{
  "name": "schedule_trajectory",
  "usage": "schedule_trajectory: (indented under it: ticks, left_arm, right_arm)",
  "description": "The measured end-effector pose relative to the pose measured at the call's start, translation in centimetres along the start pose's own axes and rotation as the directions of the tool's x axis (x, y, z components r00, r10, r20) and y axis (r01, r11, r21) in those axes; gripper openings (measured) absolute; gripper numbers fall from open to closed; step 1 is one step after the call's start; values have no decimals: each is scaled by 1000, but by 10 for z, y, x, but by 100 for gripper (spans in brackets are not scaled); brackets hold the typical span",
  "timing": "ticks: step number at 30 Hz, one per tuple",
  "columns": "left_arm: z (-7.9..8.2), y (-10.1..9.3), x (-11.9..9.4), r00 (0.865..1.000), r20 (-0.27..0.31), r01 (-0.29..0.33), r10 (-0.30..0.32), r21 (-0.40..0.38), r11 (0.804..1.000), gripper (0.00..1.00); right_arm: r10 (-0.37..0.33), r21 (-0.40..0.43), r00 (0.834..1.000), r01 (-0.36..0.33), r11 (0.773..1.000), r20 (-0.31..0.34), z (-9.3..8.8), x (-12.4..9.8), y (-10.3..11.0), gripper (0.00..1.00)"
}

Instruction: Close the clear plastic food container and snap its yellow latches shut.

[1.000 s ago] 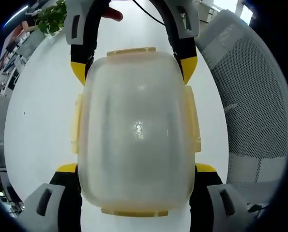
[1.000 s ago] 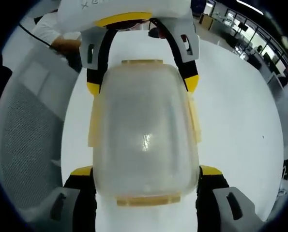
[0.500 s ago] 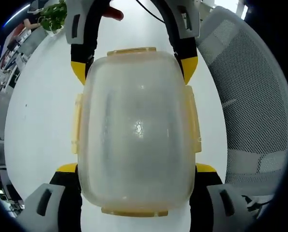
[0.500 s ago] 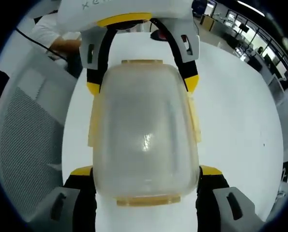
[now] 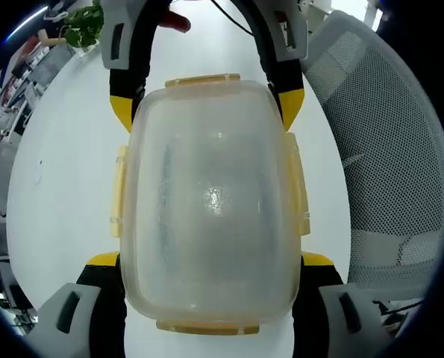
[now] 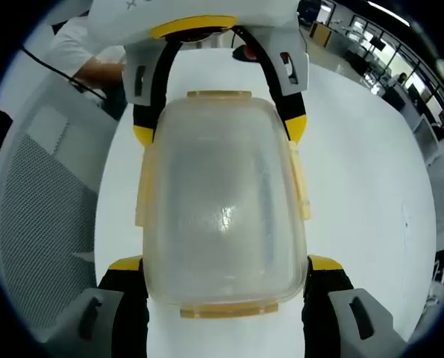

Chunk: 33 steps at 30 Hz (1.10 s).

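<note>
You are holding the clear food container (image 5: 210, 205) between the two tongs, just above or on the white table (image 5: 57, 179); which, you cannot tell. Your left tongs (image 5: 210, 298) are spread wide, their yellow-tipped jaws standing either side of the container's near end, and your right tongs (image 6: 222, 298) are doing the same from the opposite end. Whether the jaws are actually pressing the walls is not clear.

The lid (image 6: 222, 201) is sitting on the box, so the closing step looks done. The yellow latches (image 5: 117, 190) along the sides and ends appear to be lying against the rim, though you cannot tell whether they are clicked home. A mesh office chair (image 5: 389, 164) is standing beside the table.

Next, you are likely needing to press each latch down and inward until it seats, steadying the box with the other tongs.
</note>
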<state>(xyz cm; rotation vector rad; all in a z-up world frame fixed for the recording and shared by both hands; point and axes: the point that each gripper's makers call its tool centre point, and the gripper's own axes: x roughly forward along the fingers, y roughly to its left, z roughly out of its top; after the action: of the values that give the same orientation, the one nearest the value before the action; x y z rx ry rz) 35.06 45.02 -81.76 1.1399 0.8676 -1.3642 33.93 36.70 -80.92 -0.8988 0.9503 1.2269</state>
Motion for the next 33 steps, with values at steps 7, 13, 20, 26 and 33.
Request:
schedule_trajectory:
  ticks: [7,13,20,26,33]
  left_arm:
    - [-1,6,1,1000,1,-1,1,-1,1000,94]
    - [-1,11,1,1000,8,-1,1,-4,1000,94]
    - [-1,20,2,1000,3,1,-1,5,1000,94]
    - [-1,29,3,1000,-3,0,0,7,1000,94]
    - [-2,41,4,1000,2,-1,1,0,1000,94]
  right_arm:
    - [1,-2,1000,-1,1000,6,1,1,-6,86]
    - [1,-3,1000,-1,1000,1,1,1,-12,86]
    - [-3,12,1000,3,1000,14,1,1,-19,86]
    - [-3,12,1000,3,1000,11,0,2,-29,86]
    - [2,13,1000,-2,1000,24,2,2,-41,86]
